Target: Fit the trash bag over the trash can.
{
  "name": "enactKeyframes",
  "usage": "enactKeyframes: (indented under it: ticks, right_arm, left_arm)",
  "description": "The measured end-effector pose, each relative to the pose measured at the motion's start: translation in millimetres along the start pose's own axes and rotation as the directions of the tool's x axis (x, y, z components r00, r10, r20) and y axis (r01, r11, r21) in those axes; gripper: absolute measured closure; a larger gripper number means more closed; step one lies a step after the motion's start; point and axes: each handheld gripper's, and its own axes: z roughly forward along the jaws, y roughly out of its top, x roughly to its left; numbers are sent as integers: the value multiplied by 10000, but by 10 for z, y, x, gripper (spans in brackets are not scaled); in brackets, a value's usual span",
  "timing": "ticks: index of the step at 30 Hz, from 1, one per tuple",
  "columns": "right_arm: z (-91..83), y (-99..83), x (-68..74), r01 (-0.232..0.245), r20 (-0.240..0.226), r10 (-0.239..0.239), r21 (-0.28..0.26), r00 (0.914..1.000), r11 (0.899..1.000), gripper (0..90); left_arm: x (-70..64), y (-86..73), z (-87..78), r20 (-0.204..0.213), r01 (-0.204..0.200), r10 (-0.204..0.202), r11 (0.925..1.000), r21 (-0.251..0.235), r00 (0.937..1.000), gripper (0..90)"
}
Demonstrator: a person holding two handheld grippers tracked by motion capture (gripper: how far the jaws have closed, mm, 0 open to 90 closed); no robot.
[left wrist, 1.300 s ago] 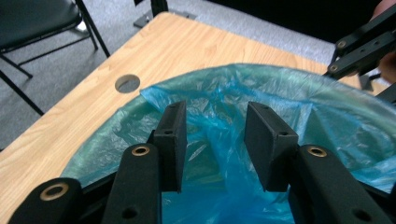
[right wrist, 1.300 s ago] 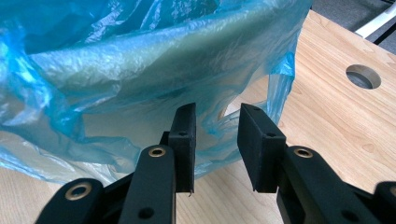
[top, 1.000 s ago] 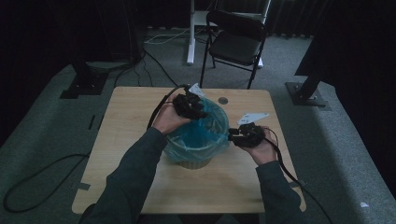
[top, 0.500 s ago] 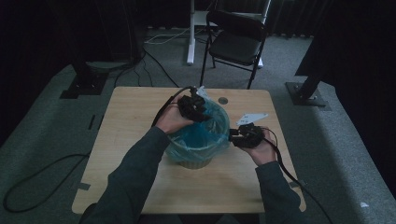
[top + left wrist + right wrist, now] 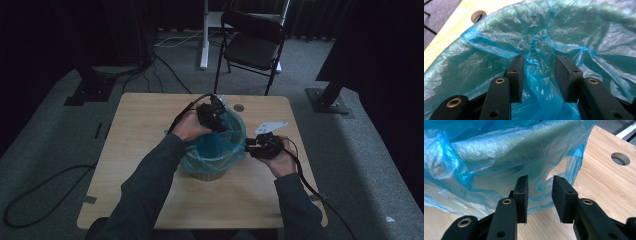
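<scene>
From above, a round bin lined with a crinkled translucent blue plastic bag (image 5: 216, 150) stands mid-table on the pale wooden table (image 5: 140, 150); my left gripper (image 5: 216, 114) sits at the rim's 12 o'clock, my right gripper (image 5: 256, 146) at its 3 o'clock, and a black folding chair (image 5: 252, 45) stands beyond the far edge. In my left gripper view the jaws stand parted with loose liner bunched between them, unpinched. In my right gripper view the jaws gape just outside the bag's overhang, bare tabletop with a round hole (image 5: 620, 158) at 2 o'clock.
</scene>
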Motion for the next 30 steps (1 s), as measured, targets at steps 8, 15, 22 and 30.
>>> enactKeyframes:
  ticks: [8, 15, 22, 30]
  right_arm:
    - [-11, -6, -7, 21, 7, -21, -14, 10000, 10000, 654]
    - [-27, -6, -10, 6, 6, -6, -27, 10000, 10000, 649]
    - [-13, -5, -6, 47, -51, -47, -16, 10000, 10000, 639]
    - [-43, -21, -32, -61, -21, 61, -59, 10000, 10000, 622]
  left_arm:
    - [9, 16, 106, -268, -12, 33, 9971, 763, 9996, 593]
    - [4, 23, 178, -363, -31, 78, 9919, 1269, 9993, 585]
    - [-16, 35, 155, -598, -223, 298, 9923, 1221, 9978, 584]
    - [-47, -18, -119, -882, -335, 319, 9993, -166, 9956, 584]
